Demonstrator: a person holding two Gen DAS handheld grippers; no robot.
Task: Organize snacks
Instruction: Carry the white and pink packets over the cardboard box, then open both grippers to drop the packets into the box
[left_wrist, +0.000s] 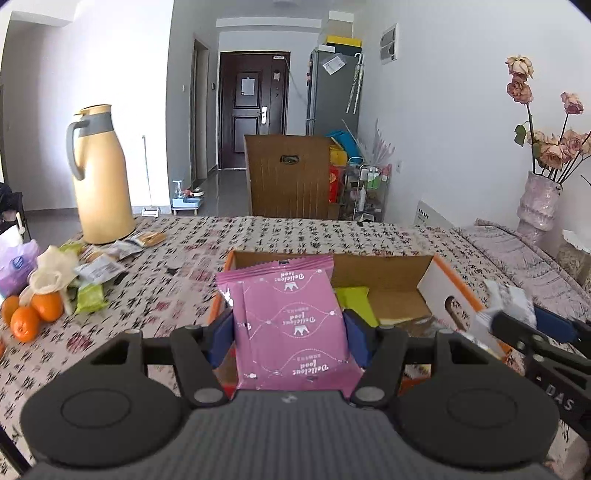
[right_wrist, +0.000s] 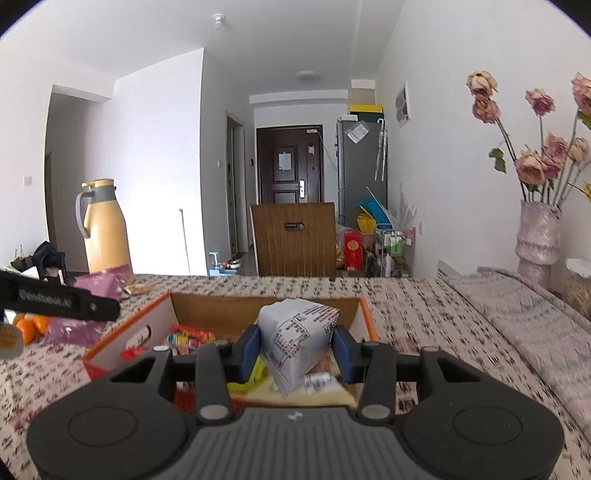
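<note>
I have the left tongs (left_wrist: 290, 328) clamped on a pink packet (left_wrist: 295, 321), the right tongs (right_wrist: 295, 350) on a white packet (right_wrist: 295, 332), both above the box (right_wrist: 266, 306); crinkly wrappers may slip, or the tongs collide.

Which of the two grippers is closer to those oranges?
Left. The left gripper, holding a pink packet, is at the box's side facing the oranges. The right gripper, with a white packet, is farther along the box.

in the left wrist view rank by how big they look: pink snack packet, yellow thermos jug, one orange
1. pink snack packet, though nearness to the camera inflates it
2. yellow thermos jug, close behind
3. orange, clearly smallest
</note>
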